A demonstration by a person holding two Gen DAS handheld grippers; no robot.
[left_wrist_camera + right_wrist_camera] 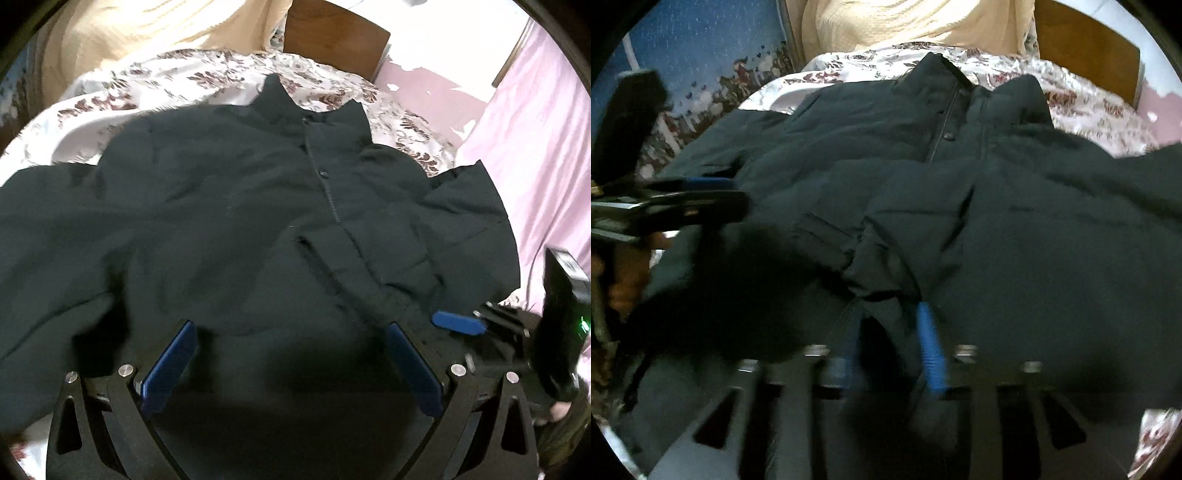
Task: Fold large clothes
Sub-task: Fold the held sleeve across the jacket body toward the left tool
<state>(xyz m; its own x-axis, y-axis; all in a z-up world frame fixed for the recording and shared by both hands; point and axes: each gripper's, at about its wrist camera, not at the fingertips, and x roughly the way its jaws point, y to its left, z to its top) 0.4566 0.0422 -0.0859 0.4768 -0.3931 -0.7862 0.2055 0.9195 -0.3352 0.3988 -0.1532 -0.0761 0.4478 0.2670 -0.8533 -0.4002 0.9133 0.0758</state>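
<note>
A large dark jacket (236,206) lies front up on the bed, collar (280,99) at the far end and its placket running down the middle. My left gripper (291,328) hovers over the lower front, jaws wide open with nothing between them. Just to its right, one pad (458,323) of the other gripper rests near the hem. In the right wrist view my right gripper (890,314) is blurred and points down at the jacket (1015,229). Its blue pads (932,354) stand apart, with a raised fold of fabric (882,280) at their tips. The left gripper (698,195) shows at the left edge.
A floral bedsheet (207,77) covers the bed under the jacket. A cream blanket (122,33) is heaped at the far side, beside a wooden headboard (332,37). Pink fabric (535,147) hangs on the right, a blue patterned curtain (701,59) on the left. A hand (624,273) holds the left gripper.
</note>
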